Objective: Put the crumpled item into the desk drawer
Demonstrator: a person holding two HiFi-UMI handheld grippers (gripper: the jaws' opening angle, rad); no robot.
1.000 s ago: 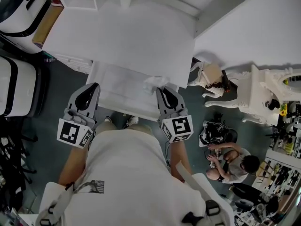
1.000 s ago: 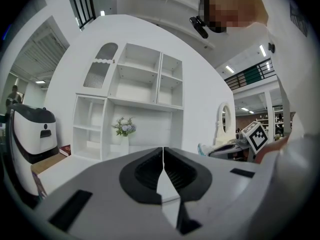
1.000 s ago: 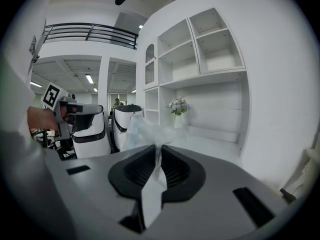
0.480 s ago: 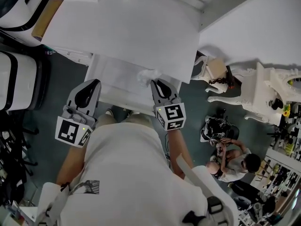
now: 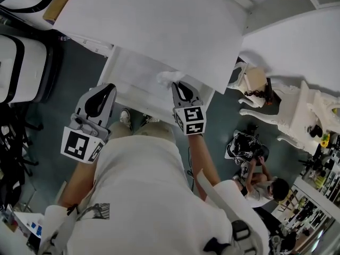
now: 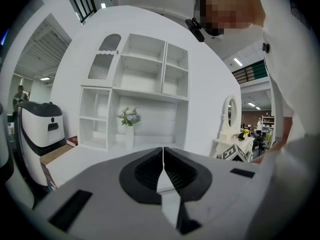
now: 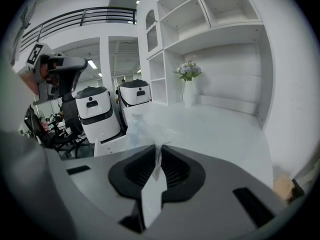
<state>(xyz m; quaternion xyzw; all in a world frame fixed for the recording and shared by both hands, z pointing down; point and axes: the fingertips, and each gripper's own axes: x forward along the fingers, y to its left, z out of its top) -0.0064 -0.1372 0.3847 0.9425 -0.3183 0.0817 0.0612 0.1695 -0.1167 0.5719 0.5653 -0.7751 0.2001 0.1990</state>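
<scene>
The white desk (image 5: 159,20) spreads ahead of both claws, its top above and beyond their tips. At its far end, well ahead of the left claw (image 6: 163,151), stands a white shelf unit (image 6: 145,84) with a vase of flowers (image 6: 129,126) at its foot. The desk drawer (image 5: 133,76) is pulled out below the desk edge. Its front left corner lies just right of the left claw's tip, and its open inside sits directly under the right claw (image 5: 178,86). The left claw is pressed together with nothing between its jaws. The right claw is nearly closed, pinching the crumpled clear plastic (image 7: 142,129). This wad juts out just ahead of its tips, over the drawer's far right part near the desk edge. Whether it touches the drawer floor cannot be told.
</scene>
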